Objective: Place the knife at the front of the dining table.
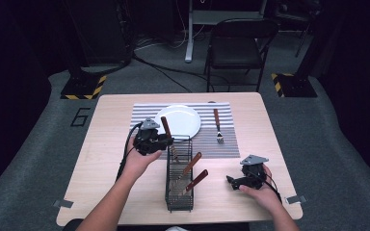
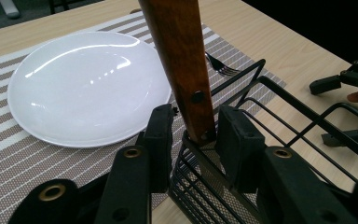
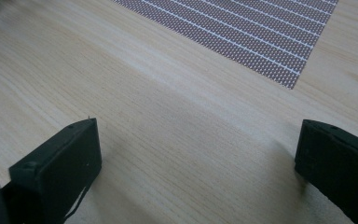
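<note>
Left gripper (image 2: 191, 135): jaws closed on wooden-handled knife (image 2: 179, 65), blade inside wire basket (image 1: 179, 192) mid-tabletop. Right gripper (image 3: 196, 163): jaws wide, empty, near right edge. Step appears extraction; next calls for a straight lift clear toward placemat (image 1: 221, 144).

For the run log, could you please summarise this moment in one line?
left gripper: jaws around wooden-handled utensil in wire basket | right gripper: open, resting on table | plate, fork on placemat

Count on my table: one white plate (image 1: 178, 120) upper centre, one striped placemat (image 1: 224, 144), one wire basket (image 1: 179, 195) lower centre, one fork (image 1: 217, 126) upper right, three wooden-handled utensils at the basket (image 1: 166, 127) (image 1: 191, 164) (image 1: 197, 179), one chair (image 1: 238, 43) top.
</note>
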A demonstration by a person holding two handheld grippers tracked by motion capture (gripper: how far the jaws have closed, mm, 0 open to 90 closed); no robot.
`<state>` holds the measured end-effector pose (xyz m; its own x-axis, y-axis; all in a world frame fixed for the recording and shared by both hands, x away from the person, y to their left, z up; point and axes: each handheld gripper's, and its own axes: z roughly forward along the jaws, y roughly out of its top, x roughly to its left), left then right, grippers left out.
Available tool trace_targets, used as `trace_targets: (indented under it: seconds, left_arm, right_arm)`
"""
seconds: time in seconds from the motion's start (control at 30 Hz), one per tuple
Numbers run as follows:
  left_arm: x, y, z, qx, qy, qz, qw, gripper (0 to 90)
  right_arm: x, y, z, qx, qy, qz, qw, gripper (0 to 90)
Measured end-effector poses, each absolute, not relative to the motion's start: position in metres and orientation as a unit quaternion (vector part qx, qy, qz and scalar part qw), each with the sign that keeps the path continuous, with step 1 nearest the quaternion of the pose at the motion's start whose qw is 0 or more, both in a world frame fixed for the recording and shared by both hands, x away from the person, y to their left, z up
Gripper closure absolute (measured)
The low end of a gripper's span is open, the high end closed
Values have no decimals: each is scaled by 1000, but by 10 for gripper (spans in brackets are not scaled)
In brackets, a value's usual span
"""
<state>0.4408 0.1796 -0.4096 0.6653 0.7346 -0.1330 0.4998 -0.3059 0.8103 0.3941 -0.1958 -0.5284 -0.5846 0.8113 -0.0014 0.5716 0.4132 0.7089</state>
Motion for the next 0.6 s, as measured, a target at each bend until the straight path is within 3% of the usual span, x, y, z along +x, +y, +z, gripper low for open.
trace_targets:
  seconds: [0.6]
  left_arm:
    - [433,183,-403,787,390,138,458,750]
  right_arm:
    - [394,-195,-528,422,821,342,174,0]
